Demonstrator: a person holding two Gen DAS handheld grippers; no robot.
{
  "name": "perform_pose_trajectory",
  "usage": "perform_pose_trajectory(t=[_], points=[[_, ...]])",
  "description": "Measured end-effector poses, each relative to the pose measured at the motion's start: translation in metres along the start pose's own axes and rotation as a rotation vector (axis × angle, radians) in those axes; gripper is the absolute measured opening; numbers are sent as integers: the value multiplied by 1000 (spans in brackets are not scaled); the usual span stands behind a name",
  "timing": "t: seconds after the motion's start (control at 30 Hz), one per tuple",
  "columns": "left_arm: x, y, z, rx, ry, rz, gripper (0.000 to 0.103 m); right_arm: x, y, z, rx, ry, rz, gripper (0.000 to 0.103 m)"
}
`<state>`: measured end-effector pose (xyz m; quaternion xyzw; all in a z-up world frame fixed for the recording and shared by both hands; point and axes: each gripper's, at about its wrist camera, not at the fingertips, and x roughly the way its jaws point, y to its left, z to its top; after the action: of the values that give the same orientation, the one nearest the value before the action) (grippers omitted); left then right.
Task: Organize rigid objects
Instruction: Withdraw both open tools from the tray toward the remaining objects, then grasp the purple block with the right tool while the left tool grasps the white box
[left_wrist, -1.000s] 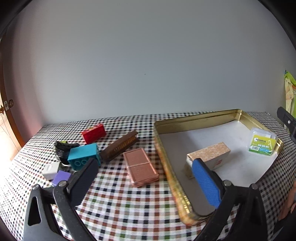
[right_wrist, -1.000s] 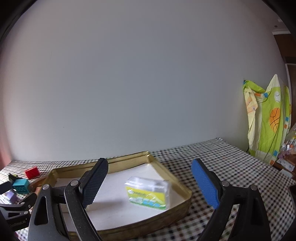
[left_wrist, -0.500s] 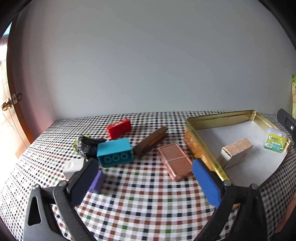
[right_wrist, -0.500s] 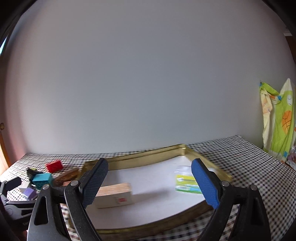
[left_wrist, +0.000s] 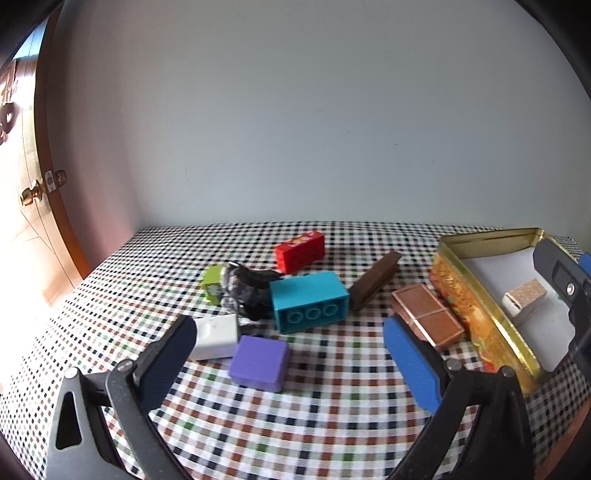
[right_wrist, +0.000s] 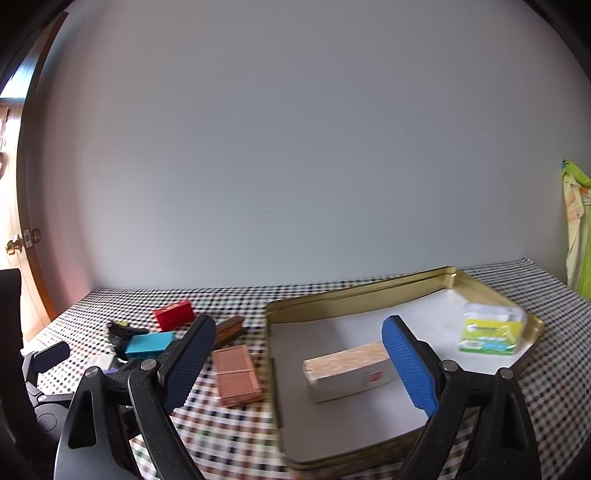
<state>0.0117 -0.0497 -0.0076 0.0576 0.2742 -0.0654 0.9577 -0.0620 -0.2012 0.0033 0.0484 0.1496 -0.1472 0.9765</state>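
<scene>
My left gripper (left_wrist: 291, 363) is open and empty, above the checked cloth, just short of a purple block (left_wrist: 259, 362). Beyond it lie a white block (left_wrist: 216, 335), a teal brick (left_wrist: 309, 301), a black-and-grey lump (left_wrist: 245, 288), a green piece (left_wrist: 211, 284), a red box (left_wrist: 300, 251), a brown bar (left_wrist: 375, 284) and a copper case (left_wrist: 426, 320). My right gripper (right_wrist: 299, 363) is open and empty in front of the gold tray (right_wrist: 354, 295), which holds a tan-and-white box (right_wrist: 349, 369) and a clear packet (right_wrist: 489, 332).
The table (left_wrist: 314, 417) stands against a plain wall. A wooden door with a brass knob (left_wrist: 31, 194) is at the left. Green fabric (right_wrist: 578, 229) hangs at the far right. The tray's gold rim (left_wrist: 476, 306) borders the loose objects on their right.
Both grippers have swung left. The loose objects now sit centred in the left wrist view and closer; the tray has slid to its right edge. Both grippers stay open.
</scene>
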Motion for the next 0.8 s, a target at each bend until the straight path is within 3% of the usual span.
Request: perform_pose_trajectory(t=[0.3,0.53,0.63,0.8], points=[[13,33,3,-18,18,43,103,12,35,-7,-41,84,59,93],[33,85,5,-76,75,116,103,18,62,-14,-120,156,120,92],[39,110,5,-115,93,157,103,28,75,-17,-127,219,169,85],[47,136,5,-155,105,189,103,46,101,-26,-105,321,253,85]])
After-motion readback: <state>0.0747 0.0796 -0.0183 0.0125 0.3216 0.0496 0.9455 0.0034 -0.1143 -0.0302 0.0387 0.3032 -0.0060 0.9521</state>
